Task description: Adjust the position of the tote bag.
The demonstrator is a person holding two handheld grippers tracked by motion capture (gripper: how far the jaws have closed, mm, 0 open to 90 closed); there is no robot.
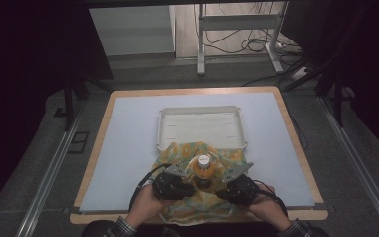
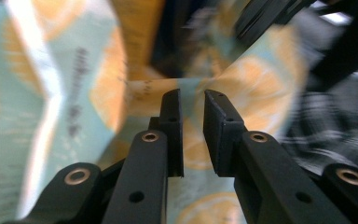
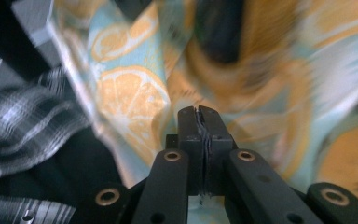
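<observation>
While draped round bottle, cloth — orange-slice print, teal ground.

Both hands sit low in the frame's centre; left claw stands slightly parted, right claw pressed shut.

Wooden table; pale blue mat covers top; white tray, patterned cloth on mat

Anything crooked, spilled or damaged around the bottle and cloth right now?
Nothing spilled or broken. The bottle stands upright on the citrus-print cloth, cap on. The cloth is bunched and its far edge laps over the white tray rim. The right gripper pinches a cloth fold; the left gripper shows a gap.
</observation>
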